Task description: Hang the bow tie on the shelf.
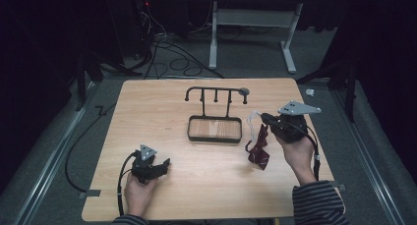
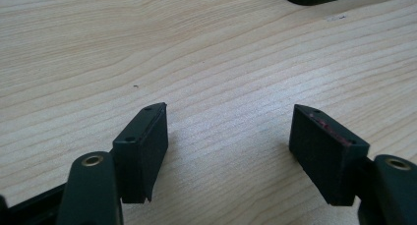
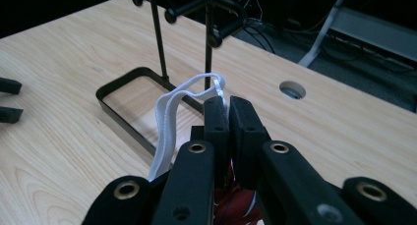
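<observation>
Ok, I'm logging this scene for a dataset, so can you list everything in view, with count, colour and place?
Table: one, light wood, centre of the high view.
Hook rack: one, black metal, tray base with a pegged top bar, at the table's far middle.
Bow tie: one, dark red patterned, hanging under the right claw over the table's right side.
Strap: one, white elastic loop, pinched in the right claw, arching toward the rack.
Table hole: one, round, far right edge.
Desk frame: one, white, on the floor beyond the table.
Cables: several, black, on the grey floor.
Left claw: one, black, open, near left of the table.
Right claw: one, black, shut on the strap.
</observation>
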The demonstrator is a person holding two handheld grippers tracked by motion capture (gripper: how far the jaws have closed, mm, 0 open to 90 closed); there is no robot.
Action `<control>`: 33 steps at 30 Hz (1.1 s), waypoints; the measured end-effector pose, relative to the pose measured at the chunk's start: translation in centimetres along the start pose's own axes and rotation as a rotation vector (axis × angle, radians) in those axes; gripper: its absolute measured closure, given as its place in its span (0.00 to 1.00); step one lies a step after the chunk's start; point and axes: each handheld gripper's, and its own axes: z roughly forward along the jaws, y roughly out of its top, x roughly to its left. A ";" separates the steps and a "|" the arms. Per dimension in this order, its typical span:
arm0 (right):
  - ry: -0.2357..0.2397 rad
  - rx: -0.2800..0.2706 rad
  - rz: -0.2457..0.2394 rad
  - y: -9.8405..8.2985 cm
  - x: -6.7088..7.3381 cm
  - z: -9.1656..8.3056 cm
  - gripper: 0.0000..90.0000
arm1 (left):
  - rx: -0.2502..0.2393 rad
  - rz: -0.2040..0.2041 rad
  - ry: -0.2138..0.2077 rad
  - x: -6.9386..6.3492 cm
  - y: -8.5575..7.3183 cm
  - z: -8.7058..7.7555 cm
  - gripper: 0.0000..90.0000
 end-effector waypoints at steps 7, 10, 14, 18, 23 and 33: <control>0.027 -0.028 -0.024 1.4 0.7 0.0 0.98 | -0.002 -0.001 0.000 0.0 0.0 0.0 0.35; 0.038 -0.040 -0.028 1.9 1.0 -0.1 0.98 | 0.000 0.000 0.000 0.0 0.0 0.0 0.35; 0.058 -0.060 -0.045 2.8 1.4 0.0 0.98 | 0.000 0.000 0.000 0.0 0.0 0.0 0.35; 0.065 -0.069 -0.053 3.3 1.8 0.0 0.98 | 0.000 0.000 0.000 0.0 0.0 0.0 0.35; 0.075 -0.079 -0.061 4.1 2.1 0.2 0.98 | 0.000 0.000 0.000 0.0 0.0 0.0 0.35; 0.095 -0.082 -0.076 5.3 3.0 0.9 0.98 | -0.001 -0.001 0.000 0.0 0.0 0.0 0.35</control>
